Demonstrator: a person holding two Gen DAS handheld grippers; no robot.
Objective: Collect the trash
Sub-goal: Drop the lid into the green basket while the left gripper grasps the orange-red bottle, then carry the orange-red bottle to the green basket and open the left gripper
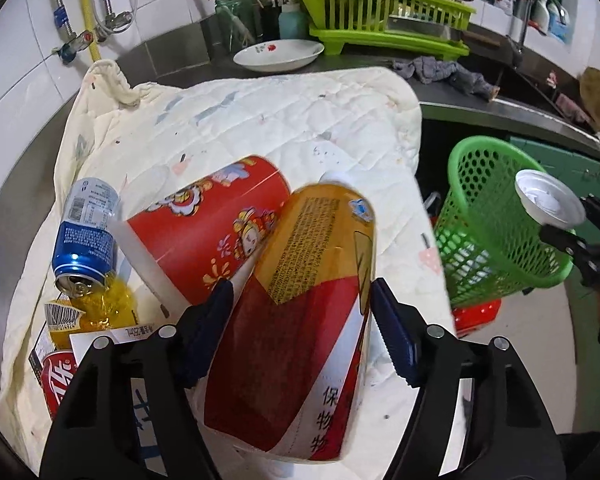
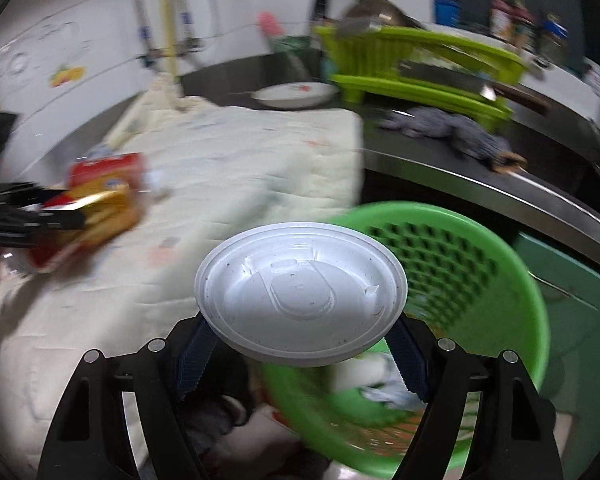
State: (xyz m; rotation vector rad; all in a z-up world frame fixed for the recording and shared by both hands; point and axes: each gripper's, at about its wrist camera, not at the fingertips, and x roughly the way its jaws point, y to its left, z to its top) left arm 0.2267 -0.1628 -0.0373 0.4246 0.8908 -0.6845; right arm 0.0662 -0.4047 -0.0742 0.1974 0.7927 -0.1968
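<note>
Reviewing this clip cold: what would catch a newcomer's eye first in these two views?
Probably the big yellow-and-red bottle filling the left wrist view, lying between the left gripper jaws above the quilted cloth. Next, the white lidded cup clamped in the right gripper, poised at the rim of the green basket, which stands beside the counter and already holds some trash.

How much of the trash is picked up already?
Some is done: white scraps already lie inside the green basket. Right now the right claw holds a white lidded cup near the basket, and the left claw has a yellow-and-red carton between its pads. Still on the cloth: a red cup, a blue can and wrappers.
</note>
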